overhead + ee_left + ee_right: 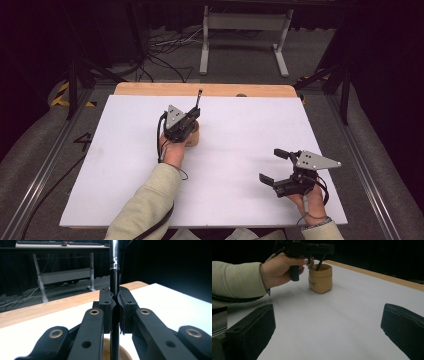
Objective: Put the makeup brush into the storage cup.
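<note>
A slim black pen (pixel 114 285) with a shiny metal upper section stands nearly upright, and my left gripper (pixel 115 307) is shut on its shaft. Its lower end reaches into a small tan cup (pixel 125 353) right below the jaws. In the high view the left gripper (pixel 194 119) hovers over the cup (pixel 194 139) at the table's middle back, with the pen (pixel 199 97) sticking out beyond it. My right gripper (pixel 272 165) rests open near the front right. The right gripper view shows its jaws (pixel 327 330) wide apart, with the cup (pixel 320 278) and pen (pixel 319 265) far ahead.
A white sheet (pixel 240 130) covers the table, with a wooden strip (pixel 150 89) bare along the far edge. Behind the table stand a white frame stand (pixel 245 22) and loose cables (pixel 160 50) on the floor. Dark rails run along both sides.
</note>
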`<state>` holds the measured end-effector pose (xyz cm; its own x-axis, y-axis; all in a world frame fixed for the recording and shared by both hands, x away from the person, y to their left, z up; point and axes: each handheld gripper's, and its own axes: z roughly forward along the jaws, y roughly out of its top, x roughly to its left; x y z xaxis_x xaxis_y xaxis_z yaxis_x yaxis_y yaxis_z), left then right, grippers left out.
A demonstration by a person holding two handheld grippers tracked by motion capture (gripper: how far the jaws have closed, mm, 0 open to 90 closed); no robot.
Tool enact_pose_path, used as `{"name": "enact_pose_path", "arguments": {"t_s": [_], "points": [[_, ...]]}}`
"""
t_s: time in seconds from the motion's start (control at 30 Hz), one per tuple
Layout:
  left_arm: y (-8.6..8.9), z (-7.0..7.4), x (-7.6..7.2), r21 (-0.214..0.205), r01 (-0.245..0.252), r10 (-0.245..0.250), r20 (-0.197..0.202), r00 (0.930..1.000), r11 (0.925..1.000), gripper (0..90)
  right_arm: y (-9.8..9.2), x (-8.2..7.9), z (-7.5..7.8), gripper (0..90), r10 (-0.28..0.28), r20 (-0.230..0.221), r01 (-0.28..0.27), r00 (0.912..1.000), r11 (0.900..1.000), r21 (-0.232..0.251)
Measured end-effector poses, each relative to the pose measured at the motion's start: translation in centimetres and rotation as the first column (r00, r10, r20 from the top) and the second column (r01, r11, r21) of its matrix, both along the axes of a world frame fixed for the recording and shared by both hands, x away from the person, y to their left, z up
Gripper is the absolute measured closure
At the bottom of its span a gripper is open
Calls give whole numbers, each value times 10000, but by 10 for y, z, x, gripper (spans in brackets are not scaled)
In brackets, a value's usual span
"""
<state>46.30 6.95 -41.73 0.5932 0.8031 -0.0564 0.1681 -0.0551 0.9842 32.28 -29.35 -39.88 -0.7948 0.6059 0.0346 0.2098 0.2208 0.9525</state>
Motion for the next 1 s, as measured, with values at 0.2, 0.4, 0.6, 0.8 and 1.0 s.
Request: {"name": "enact_pose_path", "arguments": {"t_s": [0.2,0.4,0.6,0.8,1.0], "points": [[-3,-2,-3,348,-204,200,113,9997,9992,828,1,0,1,0,64,14,-64,10000,10000,37],[-6,-4,-4,566,-311,300,187,9994,9979,827,4,0,0,0,169,15,-169,9999,9999,-27],[-9,-6,-6,802,-301,281,261,9993,9963,827,6,-1,0,0,364,25,-364,9993,9993,-61],[-12,-8,-8,901,-170,158,137,9998,9958,826,7,-1,1,0,470,34,-470,9989,9989,-13],[-12,-8,-8,796,-54,41,173,9998,9968,769,7,-1,1,0,520,38,-520,9986,9986,30]]}}
